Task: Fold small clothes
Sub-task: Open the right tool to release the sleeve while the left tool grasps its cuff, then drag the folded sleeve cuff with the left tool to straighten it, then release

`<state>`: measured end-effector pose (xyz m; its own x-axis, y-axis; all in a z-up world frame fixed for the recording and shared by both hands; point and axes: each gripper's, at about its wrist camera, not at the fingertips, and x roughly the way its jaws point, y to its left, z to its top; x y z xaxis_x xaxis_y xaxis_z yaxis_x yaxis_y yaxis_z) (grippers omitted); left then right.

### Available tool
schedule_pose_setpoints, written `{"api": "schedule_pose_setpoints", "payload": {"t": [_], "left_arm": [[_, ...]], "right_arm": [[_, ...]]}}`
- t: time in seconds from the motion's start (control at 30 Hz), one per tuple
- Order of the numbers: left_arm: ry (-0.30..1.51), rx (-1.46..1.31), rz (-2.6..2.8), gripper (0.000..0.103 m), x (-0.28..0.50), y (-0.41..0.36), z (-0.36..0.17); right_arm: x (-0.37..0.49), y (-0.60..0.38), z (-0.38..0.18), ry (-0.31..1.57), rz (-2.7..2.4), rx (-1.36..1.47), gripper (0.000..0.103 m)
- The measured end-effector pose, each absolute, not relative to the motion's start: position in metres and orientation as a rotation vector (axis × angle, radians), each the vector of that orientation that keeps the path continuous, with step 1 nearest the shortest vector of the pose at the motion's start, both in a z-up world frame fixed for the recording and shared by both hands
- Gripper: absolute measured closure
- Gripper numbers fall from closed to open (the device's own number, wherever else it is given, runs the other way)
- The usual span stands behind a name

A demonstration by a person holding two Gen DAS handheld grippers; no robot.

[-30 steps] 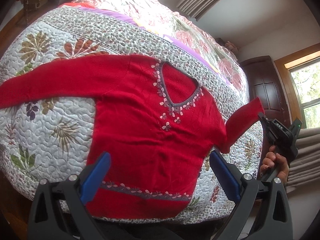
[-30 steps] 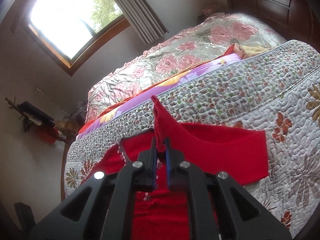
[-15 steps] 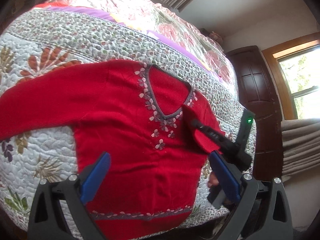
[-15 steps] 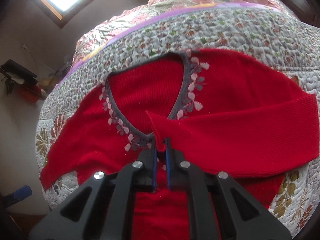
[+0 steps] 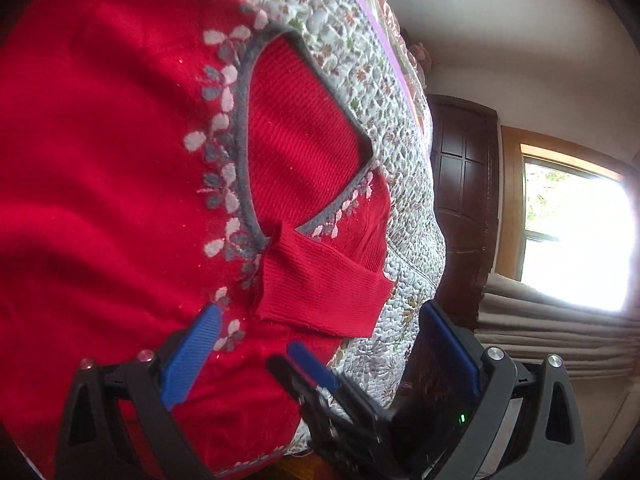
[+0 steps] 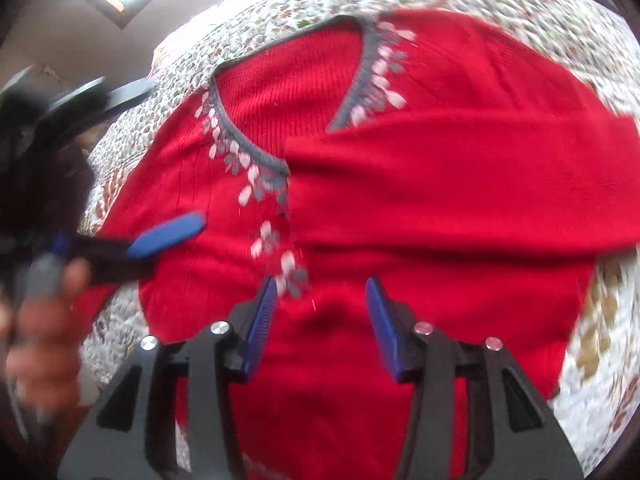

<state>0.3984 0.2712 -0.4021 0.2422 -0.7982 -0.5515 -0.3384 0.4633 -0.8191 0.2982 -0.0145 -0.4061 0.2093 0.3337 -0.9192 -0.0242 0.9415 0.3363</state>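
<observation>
The right gripper [image 6: 320, 320] hangs low over the front of the red sweater [image 6: 400, 320], its blue pads [image 6: 260, 324] spread apart with nothing between them. Just beyond it, the sleeve [image 6: 460, 184] lies folded across the chest, its cuff end at the bottom of the grey V-neckline [image 6: 248, 152]. The left gripper [image 5: 320, 344] is wide open too, holding nothing; it is tilted over the sweater's side, with the cuff [image 5: 320, 288] just ahead of its fingers. A hand [image 6: 44, 320], blurred, grips the left gripper's handle at the edge of the right wrist view. The sweater lies flat on a floral quilt [image 5: 400, 160] on the bed.
</observation>
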Motion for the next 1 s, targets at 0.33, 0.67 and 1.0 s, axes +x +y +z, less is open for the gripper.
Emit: {"api": "schedule_pose_setpoints", "payload": {"t": [0.33, 0.67, 1.0], "left_arm": [[1.476, -1.051, -0.467, 0.004, 0.427, 0.215, -0.44], [1.545, -0.794, -0.344, 0.1, 0.421, 0.215, -0.421], [1.426, -0.647, -0.452, 0.1, 0.425, 0.229, -0.353]], "right_arm": [[0.196, -0.063, -0.391, 1.444, 0.168, 0.351, 0.052], [0.168, -0.045, -0.374, 1.44, 0.198, 0.395, 0.052], [0.162, -0.031, -0.372, 1.468, 0.208, 0.398, 0.052]]}}
